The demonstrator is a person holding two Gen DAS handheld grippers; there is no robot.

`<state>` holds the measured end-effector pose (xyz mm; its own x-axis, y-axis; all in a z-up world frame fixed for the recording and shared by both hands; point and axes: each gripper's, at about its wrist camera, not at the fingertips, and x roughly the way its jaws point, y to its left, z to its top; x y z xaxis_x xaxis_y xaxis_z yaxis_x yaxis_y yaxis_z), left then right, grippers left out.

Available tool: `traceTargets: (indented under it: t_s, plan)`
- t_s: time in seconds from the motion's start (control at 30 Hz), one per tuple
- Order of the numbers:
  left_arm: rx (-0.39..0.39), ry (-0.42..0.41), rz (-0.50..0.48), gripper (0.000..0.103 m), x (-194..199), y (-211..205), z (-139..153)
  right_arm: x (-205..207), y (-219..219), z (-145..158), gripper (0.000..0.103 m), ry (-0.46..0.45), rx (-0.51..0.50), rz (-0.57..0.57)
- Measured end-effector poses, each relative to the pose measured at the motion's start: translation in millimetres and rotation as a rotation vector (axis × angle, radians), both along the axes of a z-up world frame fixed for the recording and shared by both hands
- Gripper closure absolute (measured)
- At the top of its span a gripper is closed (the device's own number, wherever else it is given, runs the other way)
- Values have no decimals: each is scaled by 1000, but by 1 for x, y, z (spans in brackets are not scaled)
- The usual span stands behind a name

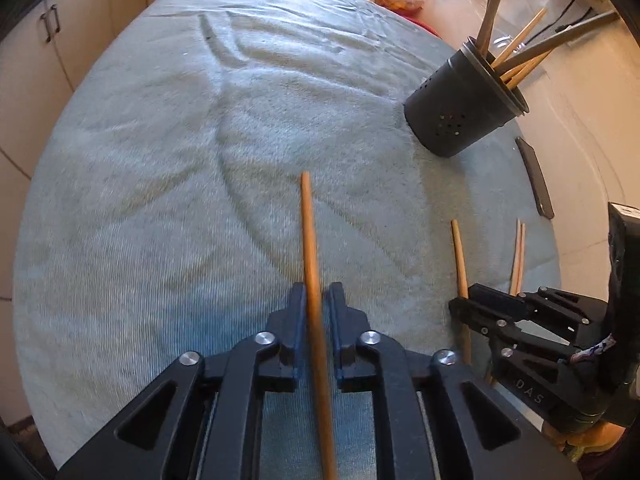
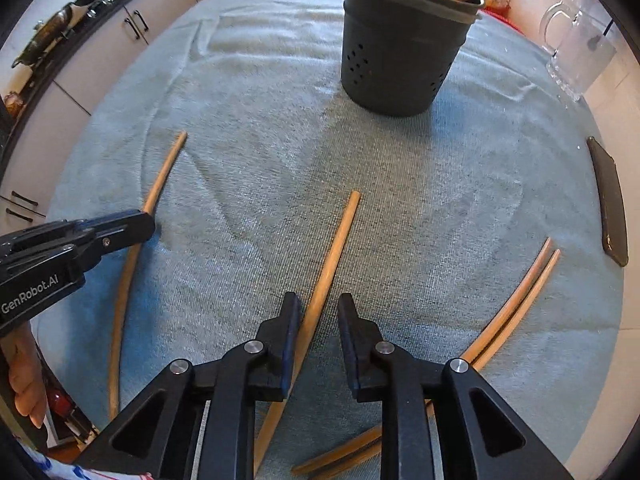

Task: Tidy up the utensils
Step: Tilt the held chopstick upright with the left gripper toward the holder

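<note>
- Chopsticks lie scattered on a grey-green towel; going left to right in the right wrist view: a left chopstick, a middle chopstick, then a thin pair lying side by side and touching near the towel's right edge.
- Left gripper has its jaws drawn narrow around the left chopstick; the stick runs straight between the fingers, but whether the pads actually press it I cannot tell.
- Right gripper has its jaws moderately open, straddling the middle chopstick, which touches or nearly touches the left pad; nothing is clamped.
- Handling, as I judge it: the sticks are light, stiff, smooth wood, likely to roll or pivot if pinched off-centre. A hold near the middle or the thicker end should keep one from swinging; the towel's nap gives little room under them.
- Black perforated holder stands upright at the far side, already crowded with utensils leaning outward, so a new stick needs a steep entry into a gap.
- Open towel lies between grippers and holder. A dark flat object sits at the right edge, and a glass jug stands beyond it, worth avoiding.
</note>
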<state>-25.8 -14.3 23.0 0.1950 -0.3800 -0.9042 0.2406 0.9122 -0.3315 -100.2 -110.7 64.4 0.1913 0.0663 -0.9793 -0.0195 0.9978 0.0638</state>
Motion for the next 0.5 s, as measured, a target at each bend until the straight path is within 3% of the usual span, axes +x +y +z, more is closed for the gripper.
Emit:
traceTargets:
  t_s: [0.03,0.3,0.5]
  plan:
    - [-2,6,-13,83,4,-1,0,3,2,-1,78,14,-4,-1]
    - [45,0,-84,83,21,-12,-1,18,14,-6,76,74,-36,17]
    - [104,-28,-122,83,21,-28,0,22,18,-6,79,71,-47,71]
